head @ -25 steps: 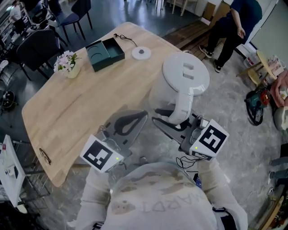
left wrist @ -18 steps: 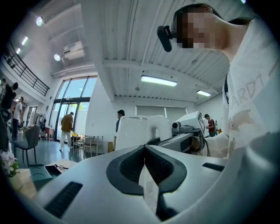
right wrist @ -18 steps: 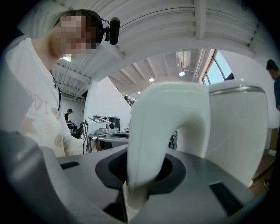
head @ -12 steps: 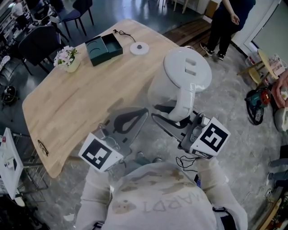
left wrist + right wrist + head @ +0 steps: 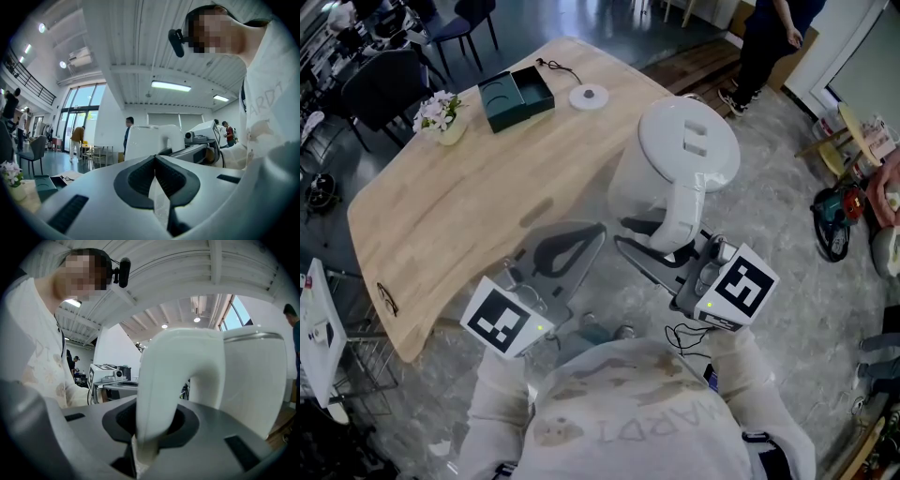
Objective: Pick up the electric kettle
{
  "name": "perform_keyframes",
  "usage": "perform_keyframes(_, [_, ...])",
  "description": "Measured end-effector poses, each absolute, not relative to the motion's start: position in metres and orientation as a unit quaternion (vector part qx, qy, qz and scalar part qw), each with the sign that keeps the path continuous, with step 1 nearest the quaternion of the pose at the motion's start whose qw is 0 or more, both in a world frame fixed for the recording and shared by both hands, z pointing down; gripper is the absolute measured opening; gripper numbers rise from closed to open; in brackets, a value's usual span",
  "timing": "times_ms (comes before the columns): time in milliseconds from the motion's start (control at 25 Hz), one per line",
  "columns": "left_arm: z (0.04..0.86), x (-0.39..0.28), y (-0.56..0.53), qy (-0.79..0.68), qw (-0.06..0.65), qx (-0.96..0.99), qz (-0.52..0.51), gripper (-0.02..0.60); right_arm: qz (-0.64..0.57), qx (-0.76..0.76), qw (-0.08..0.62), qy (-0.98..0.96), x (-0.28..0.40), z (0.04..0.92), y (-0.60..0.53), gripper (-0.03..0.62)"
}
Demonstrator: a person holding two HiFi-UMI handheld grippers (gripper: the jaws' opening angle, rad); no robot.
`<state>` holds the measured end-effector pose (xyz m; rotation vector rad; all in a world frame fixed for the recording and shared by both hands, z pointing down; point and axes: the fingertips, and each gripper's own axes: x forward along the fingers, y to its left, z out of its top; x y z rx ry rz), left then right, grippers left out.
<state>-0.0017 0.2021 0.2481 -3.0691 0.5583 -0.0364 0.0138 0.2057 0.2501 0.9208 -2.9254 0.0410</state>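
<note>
At the right edge of the wooden table [image 5: 469, 216], electric kettle [image 5: 684, 150] hangs upright, lid on, off its round white base [image 5: 589, 95], which lies well apart on the far tabletop beside a green box [image 5: 516, 94]. Right gripper [image 5: 150, 427] clamped on the kettle's white handle [image 5: 173, 376], pads pressing both sides. Left gripper [image 5: 157, 173] jaws together, nothing between them, level beside the right one, not touching the kettle

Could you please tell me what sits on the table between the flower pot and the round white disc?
A dark green box lies between the flower pot and the white disc; the head view shows it.
</note>
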Motion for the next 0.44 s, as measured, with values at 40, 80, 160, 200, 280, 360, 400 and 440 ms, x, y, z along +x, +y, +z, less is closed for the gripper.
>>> perform_keyframes(40, [0.248, -0.001, 0.203, 0.179, 0.012, -0.984, -0.012, 0.012, 0.013, 0.3, 0.037, -0.953, 0.014, 0.25, 0.207, 0.083])
perform_keyframes(80, [0.248, -0.001, 0.204, 0.179, 0.012, -0.984, -0.012, 0.012, 0.013, 0.3, 0.037, -0.953, 0.015, 0.25, 0.208, 0.083])
perform_keyframes(160, [0.246, 0.0, 0.207, 0.178, 0.013, -0.984, -0.011, 0.012, 0.013, 0.299, 0.037, -0.953, 0.015, 0.249, 0.211, 0.083])
perform_keyframes(200, [0.245, 0.001, 0.208, 0.179, 0.014, -0.984, -0.011, 0.012, 0.012, 0.299, 0.038, -0.953, 0.015, 0.248, 0.212, 0.083])
perform_keyframes(280, [0.243, 0.001, 0.21, 0.178, 0.015, -0.984, -0.01, 0.012, 0.011, 0.299, 0.038, -0.953, 0.015, 0.247, 0.215, 0.083])
perform_keyframes(360, [0.242, 0.0, 0.212, 0.178, 0.017, -0.984, -0.009, 0.012, 0.009, 0.299, 0.039, -0.953, 0.015, 0.247, 0.218, 0.083])
perform_keyframes(400, [0.242, 0.0, 0.213, 0.178, 0.017, -0.984, -0.009, 0.012, 0.009, 0.3, 0.039, -0.953, 0.015, 0.246, 0.219, 0.083])
perform_keyframes(440, [0.242, 0.0, 0.214, 0.177, 0.018, -0.984, -0.009, 0.012, 0.008, 0.3, 0.039, -0.953, 0.015, 0.246, 0.22, 0.083])
